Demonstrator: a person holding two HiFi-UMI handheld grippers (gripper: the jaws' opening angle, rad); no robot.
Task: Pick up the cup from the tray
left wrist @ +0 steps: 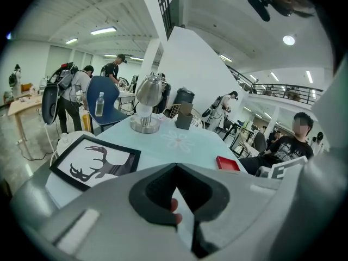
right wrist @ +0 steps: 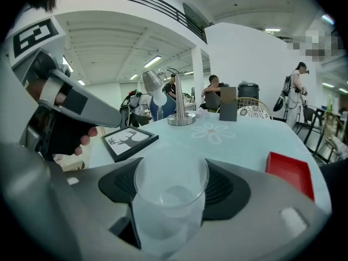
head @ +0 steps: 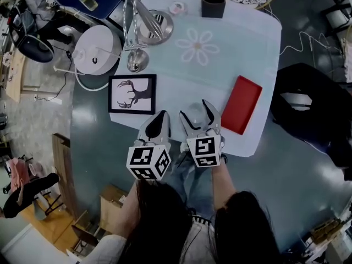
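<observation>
The right gripper (right wrist: 173,192) pinches the clear plastic cup (right wrist: 169,216), upright, by the near edge of the table (head: 258,43), left of the flat red tray (head: 242,104); the left gripper (left wrist: 176,173) is pressed together and empty.

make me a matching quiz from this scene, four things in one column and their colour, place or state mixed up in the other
Things:
1. cup
2. tray
3. deer picture
4. left tongs

States:
a. shut, with nothing between them
b. red and empty
c. clear, gripped in the right tongs
d. black-framed, lying flat

Pairs: 1-c, 2-b, 3-d, 4-a
</observation>
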